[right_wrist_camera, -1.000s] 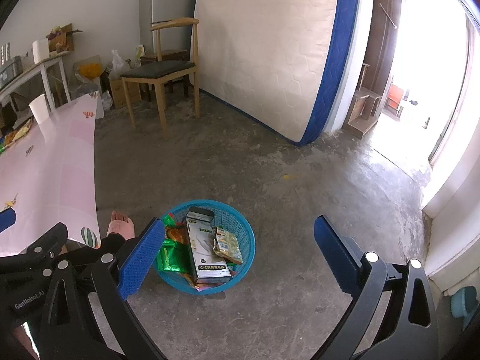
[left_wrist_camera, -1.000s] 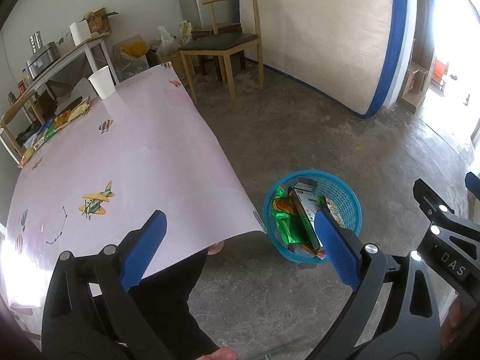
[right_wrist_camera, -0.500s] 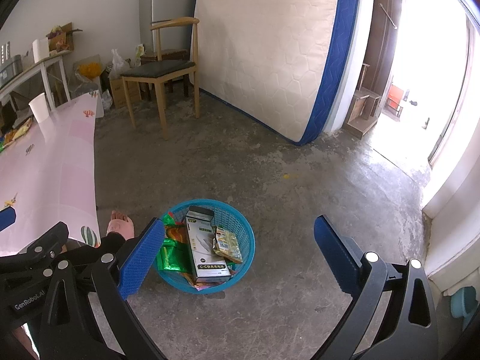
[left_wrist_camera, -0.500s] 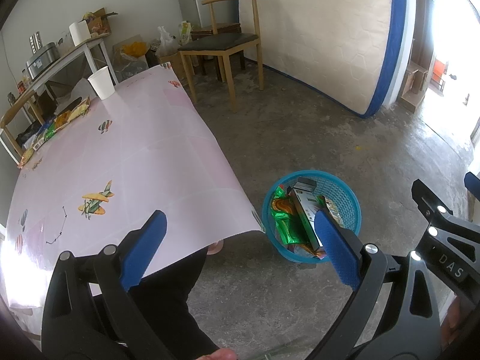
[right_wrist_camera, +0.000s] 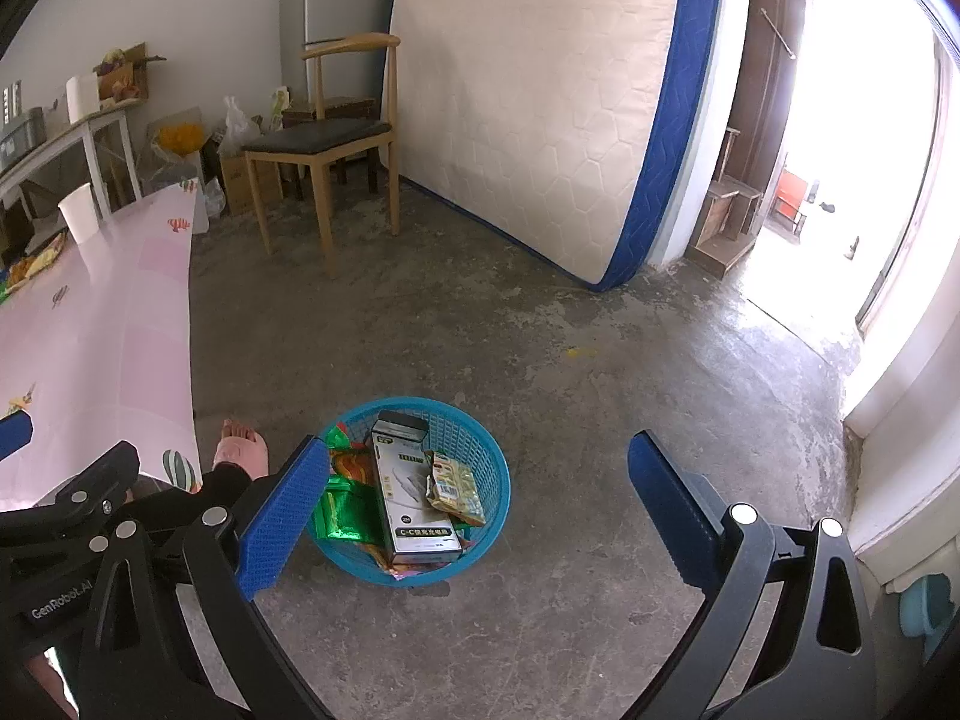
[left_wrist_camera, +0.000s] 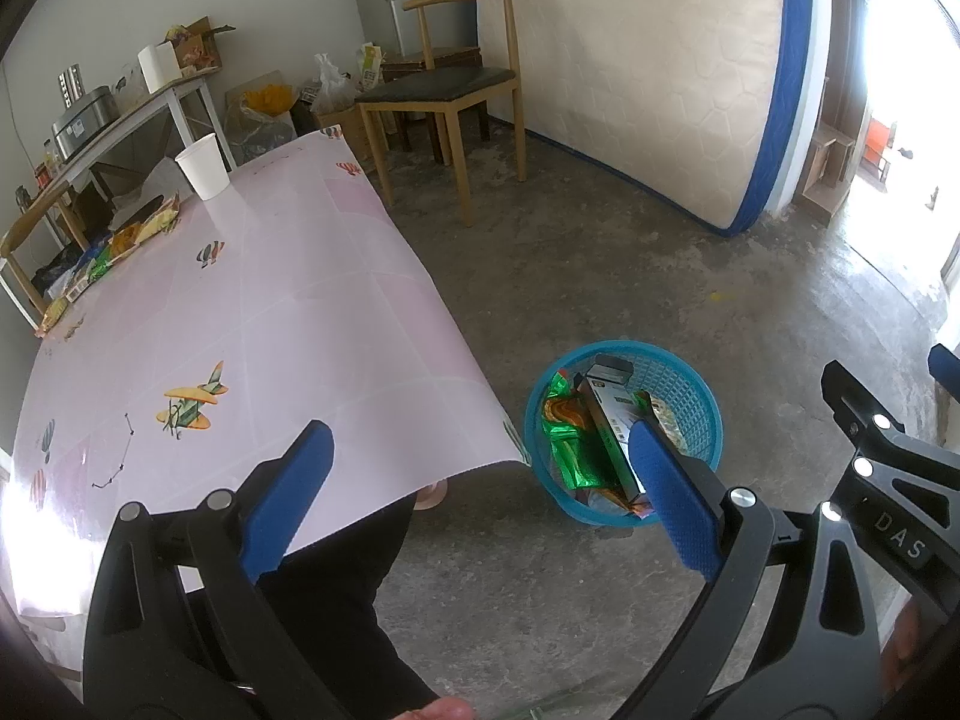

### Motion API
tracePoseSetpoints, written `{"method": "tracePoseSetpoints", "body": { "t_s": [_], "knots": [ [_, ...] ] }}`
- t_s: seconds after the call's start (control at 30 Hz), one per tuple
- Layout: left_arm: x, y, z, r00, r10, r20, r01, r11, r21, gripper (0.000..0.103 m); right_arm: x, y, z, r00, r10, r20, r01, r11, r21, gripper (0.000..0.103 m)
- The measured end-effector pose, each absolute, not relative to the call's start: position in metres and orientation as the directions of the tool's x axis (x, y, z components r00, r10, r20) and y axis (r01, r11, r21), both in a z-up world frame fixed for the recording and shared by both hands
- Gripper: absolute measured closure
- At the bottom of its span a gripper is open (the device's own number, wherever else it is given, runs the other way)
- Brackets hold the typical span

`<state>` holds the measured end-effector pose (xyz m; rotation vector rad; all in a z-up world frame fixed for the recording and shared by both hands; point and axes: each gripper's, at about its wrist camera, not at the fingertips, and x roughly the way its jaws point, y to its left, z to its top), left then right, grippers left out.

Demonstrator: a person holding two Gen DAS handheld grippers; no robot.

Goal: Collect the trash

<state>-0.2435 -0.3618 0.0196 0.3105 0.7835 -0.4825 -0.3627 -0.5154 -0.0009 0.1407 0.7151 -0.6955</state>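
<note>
Standing on the concrete floor (right_wrist_camera: 540, 312) beside the pink tabletop (left_wrist_camera: 240, 324), the blue trash basket (right_wrist_camera: 480, 450) is filled with a grey box (right_wrist_camera: 411, 492) and wrappers (right_wrist_camera: 345, 510). Both the left tool (left_wrist_camera: 480, 462) and right tool (right_wrist_camera: 480, 492) are held spread apart, empty.

The blue plastic mesh basket (right_wrist_camera: 480, 468) stands upright on the concrete floor, just off the near corner of the pink table, and holds trash: a long grey-and-white carton (right_wrist_camera: 411, 495) lying across the centre, a green foil wrapper (right_wrist_camera: 345, 516) against the left wall, and a small yellowish snack packet (right_wrist_camera: 456, 489) against the right wall. More wrappers (left_wrist_camera: 129, 237) lie in a loose row along the far left edge of the table, with a white paper cup (left_wrist_camera: 204, 166) upright near its far corner.
</note>
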Motion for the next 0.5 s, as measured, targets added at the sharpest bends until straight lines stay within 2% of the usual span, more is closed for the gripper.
{"method": "tracePoseSetpoints", "body": {
  "t_s": [0.5],
  "knots": [
    [-0.2453,-0.3629,0.0207,0.61,-0.295,-0.735,0.523,0.847,0.095,0.008,-0.3624,-0.5159,-0.0009,0.543,-0.537,-0.646,0.631,0.768,-0.11,0.006]
  ]
}}
